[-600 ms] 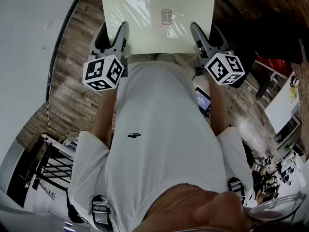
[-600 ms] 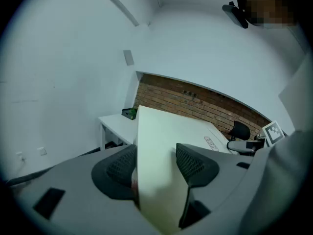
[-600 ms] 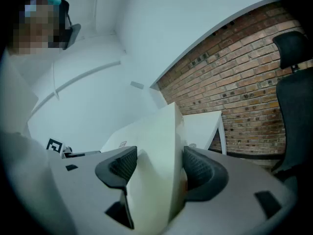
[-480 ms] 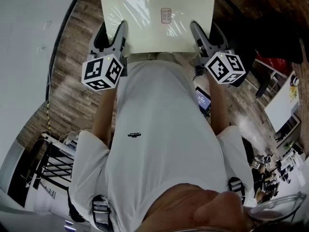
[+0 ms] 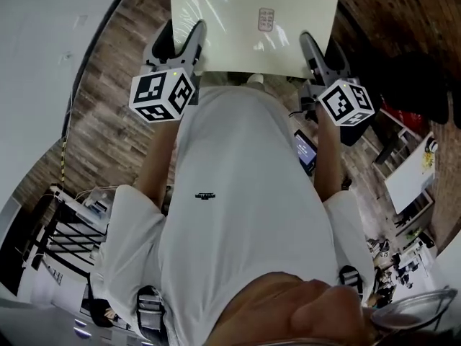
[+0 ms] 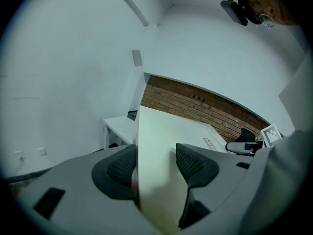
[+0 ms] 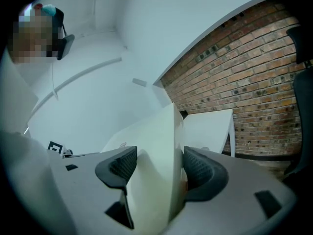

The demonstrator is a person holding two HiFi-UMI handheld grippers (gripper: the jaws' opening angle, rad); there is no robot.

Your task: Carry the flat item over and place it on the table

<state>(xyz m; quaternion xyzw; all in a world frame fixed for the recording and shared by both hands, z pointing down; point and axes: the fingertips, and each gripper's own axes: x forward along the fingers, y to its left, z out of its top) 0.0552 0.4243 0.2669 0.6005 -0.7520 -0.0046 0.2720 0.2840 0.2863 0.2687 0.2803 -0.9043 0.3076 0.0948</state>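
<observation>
Carry phase: flat item [image 5: 238, 20] held aloft, left hand-held gripper [image 6: 157, 163] and right hand-held gripper [image 7: 156, 168] each clamped on an edge; white surface [image 7: 210, 129] ahead, probably the destination; placing remains.

Wood-plank floor [image 5: 101, 143] underfoot here, with a black rack [image 5: 68, 244] standing on it down at the lower left. Up ahead, a white table [image 7: 210, 126] stands on thin legs before the brick wall [image 7: 254, 58].

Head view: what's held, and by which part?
The flat cream board, carried by its near edge: left gripper clamps near the left corner, right gripper near the right corner.
</observation>
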